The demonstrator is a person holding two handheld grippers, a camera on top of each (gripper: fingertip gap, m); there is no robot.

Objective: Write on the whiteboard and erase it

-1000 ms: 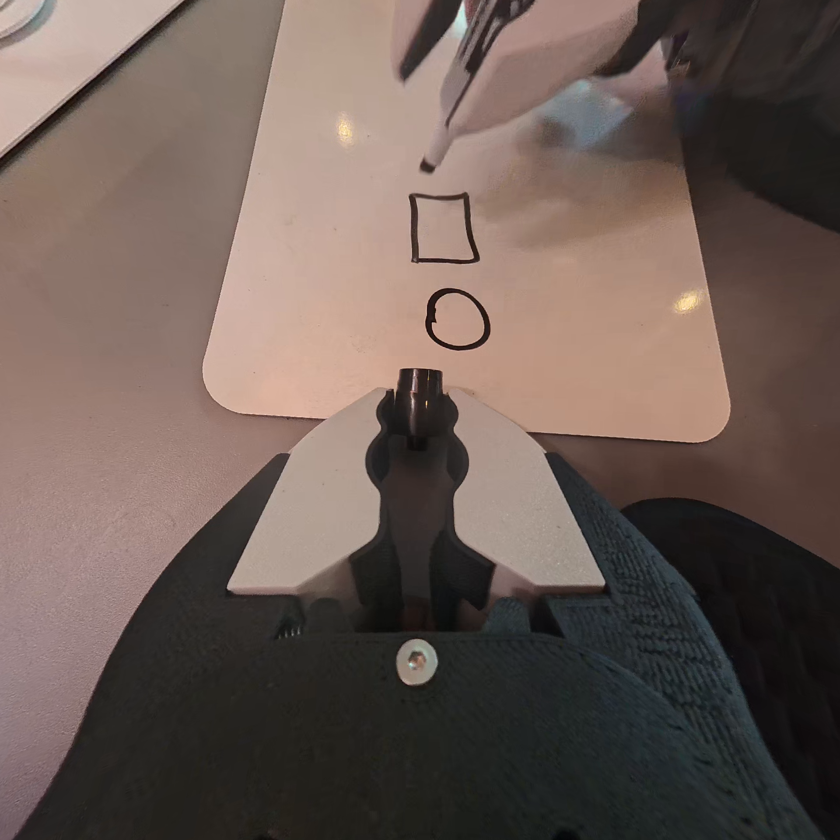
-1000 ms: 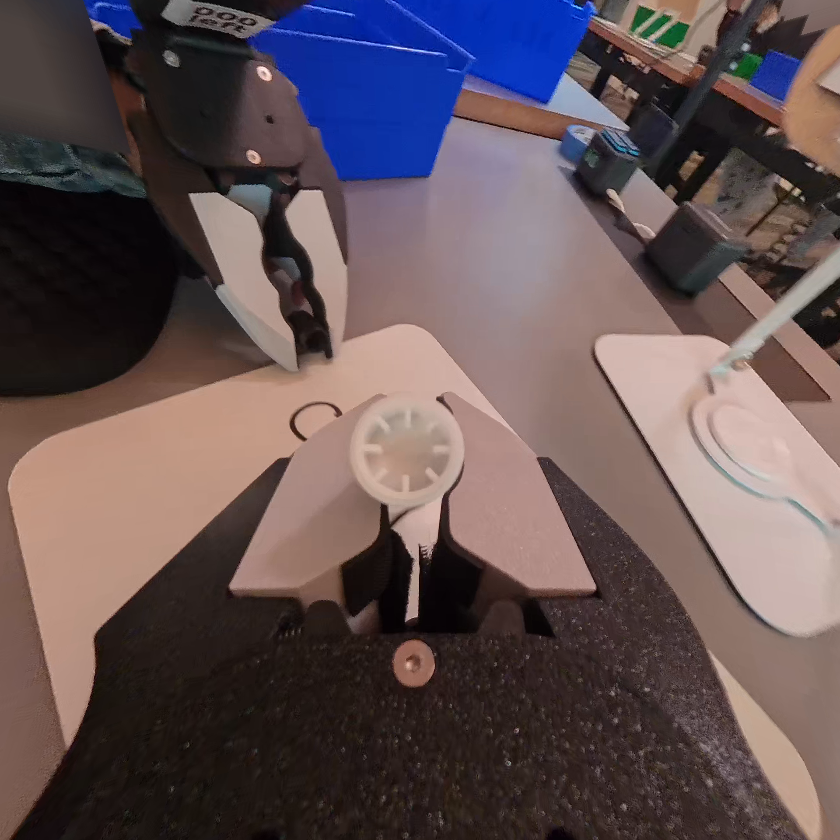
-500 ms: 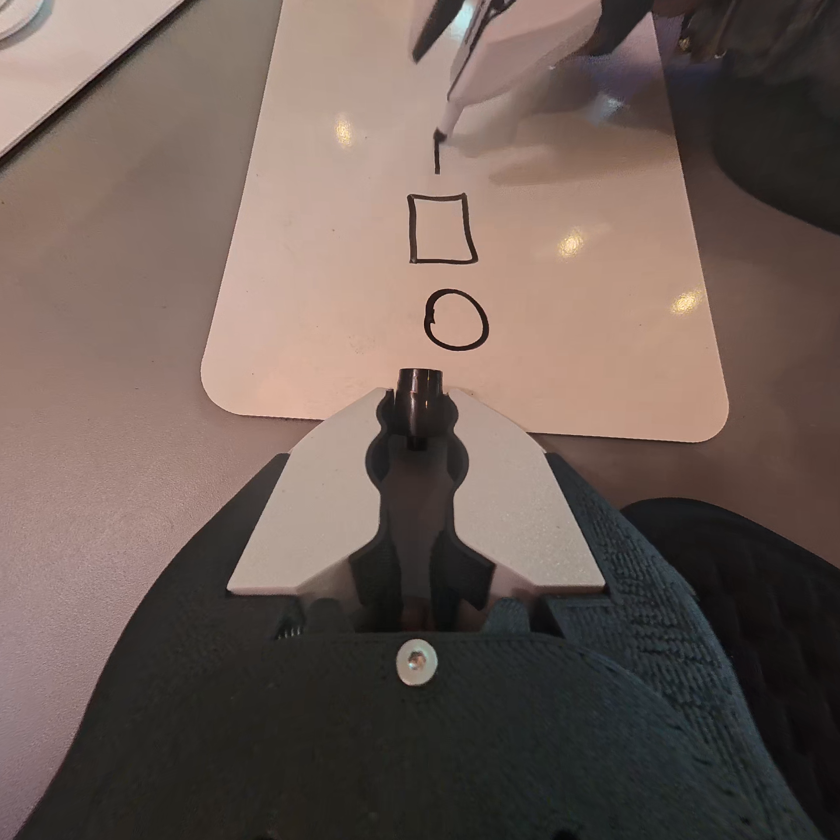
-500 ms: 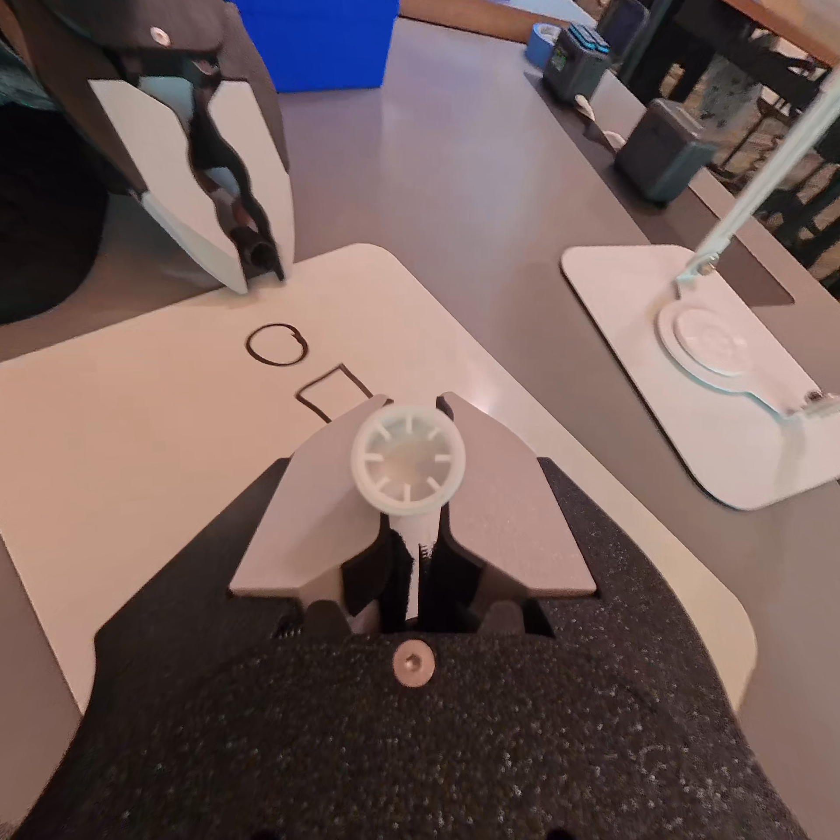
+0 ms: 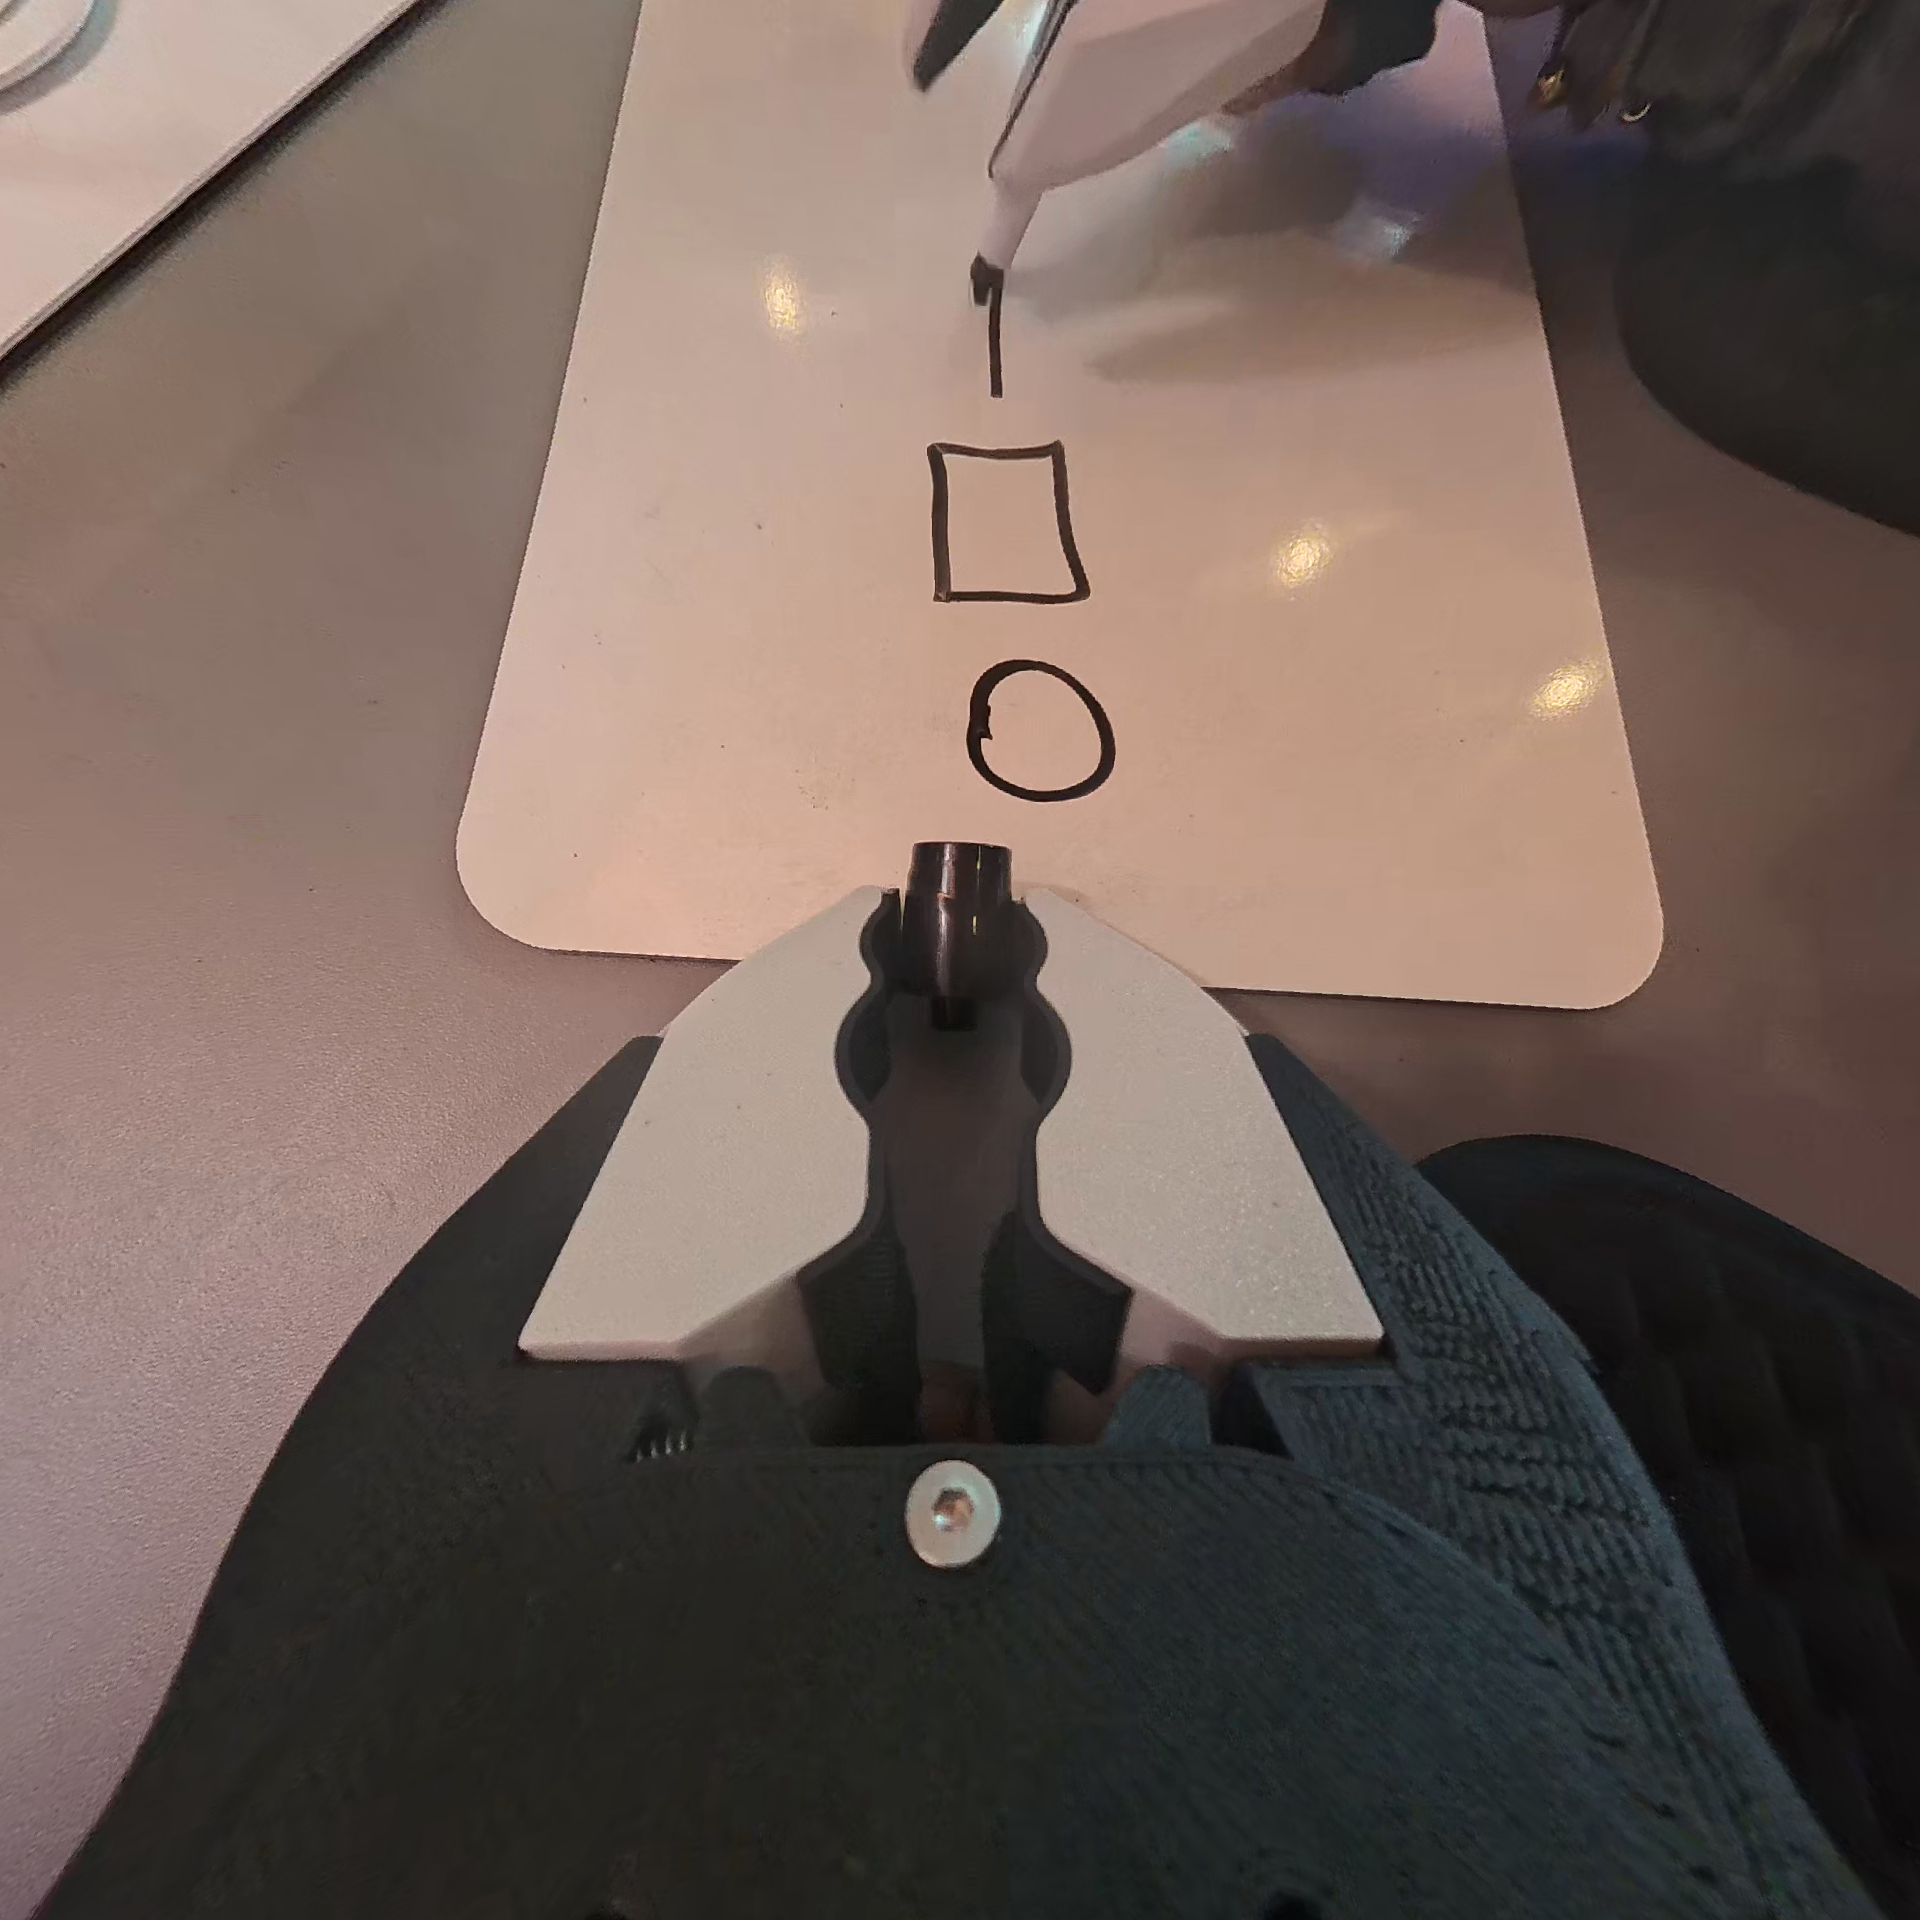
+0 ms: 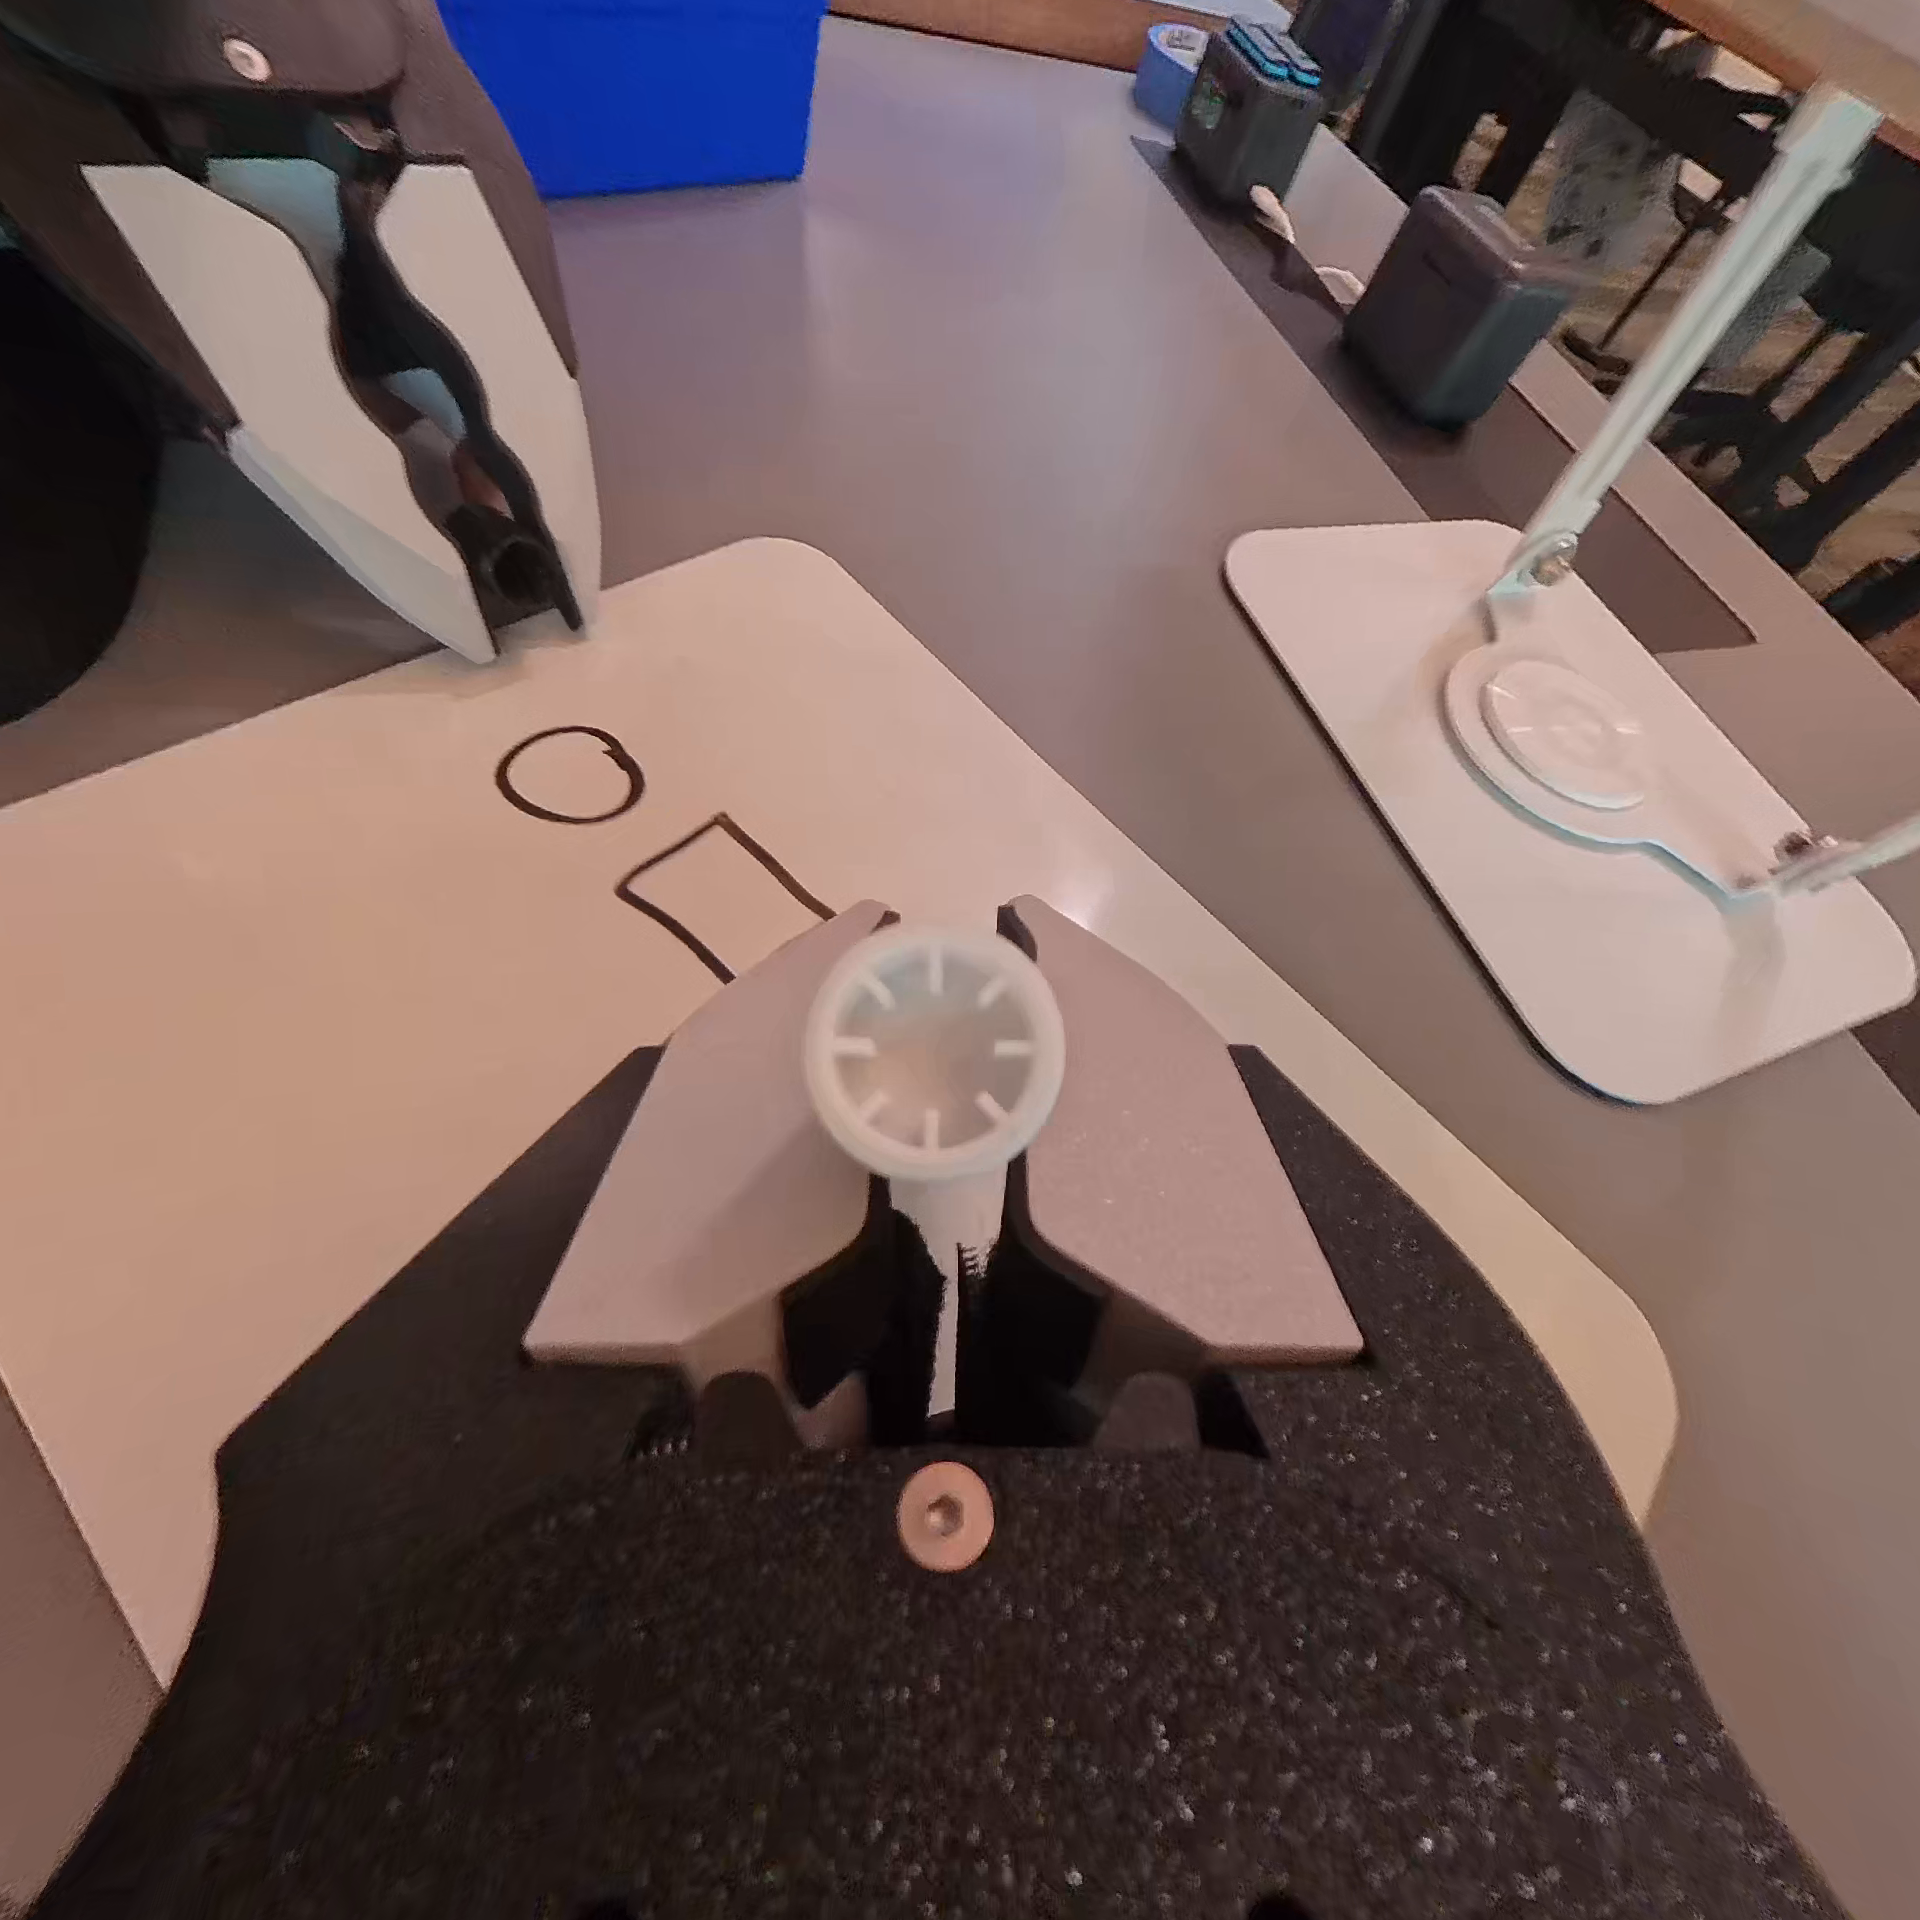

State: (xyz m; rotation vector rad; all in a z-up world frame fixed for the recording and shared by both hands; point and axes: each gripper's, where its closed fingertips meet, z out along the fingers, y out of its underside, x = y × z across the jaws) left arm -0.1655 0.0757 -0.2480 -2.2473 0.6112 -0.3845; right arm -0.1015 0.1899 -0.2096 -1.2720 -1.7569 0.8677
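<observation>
Lengthening since half a second ago: a fresh vertical stroke (image 5: pixel 994 348) on the whiteboard (image 5: pixel 727 520).

Left wrist view. Beyond the drawn rectangle (image 5: pixel 1006 523): that stroke, marker (image 5: pixel 1010 213) nib at its far end, touching the board. Nearer than the rectangle: drawn circle (image 5: pixel 1039 745). Nearest, at the board's edge: left gripper (image 5: pixel 954 914), clenched on a black marker cap (image 5: pixel 954 883).

Right wrist view. Just in front of the rectangle, partly covering it: right gripper (image 6: pixel 940 914), clamped on the marker, white end-plug facing the lens. Beyond the circle: left gripper, cap in its tips. Well apart to the right: white stand base (image 6: pixel 1351 665).

Judgement: third figure begun, writing phase unfinished, erasing not yet started.
</observation>
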